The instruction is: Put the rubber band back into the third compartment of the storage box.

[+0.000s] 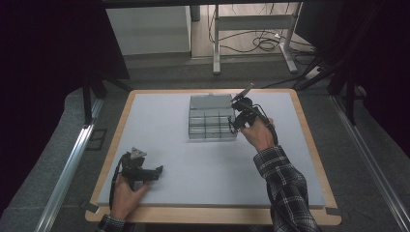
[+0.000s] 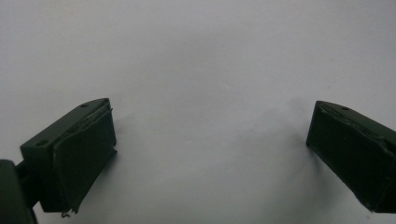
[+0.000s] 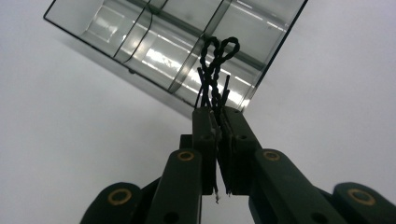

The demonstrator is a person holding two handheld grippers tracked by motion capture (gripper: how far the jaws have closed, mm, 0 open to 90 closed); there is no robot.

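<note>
A clear plastic organiser box point(image 1: 211, 119) with several compartments and its lid raised sits at the far middle of the grey mat; the right gripper view has the box point(image 3: 154, 42) just ahead of the jaws. My right gripper point(image 1: 234, 126) hovers at the box's right edge, shut on a bunch of black twisted wire ties point(image 3: 215, 70) whose looped ends stick out past the tips, over the near compartments. My left gripper point(image 1: 157, 171) rests low at the mat's front left. In its own view the left gripper point(image 2: 210, 154) stands open over bare mat, nothing between the jaws.
The grey mat point(image 1: 169, 159) covers a wooden-edged table point(image 1: 309, 145). Dark curtains hang at both sides. A desk frame point(image 1: 251, 34) and floor cables stand beyond the far edge. Metal rails point(image 1: 67, 164) run along the table's sides.
</note>
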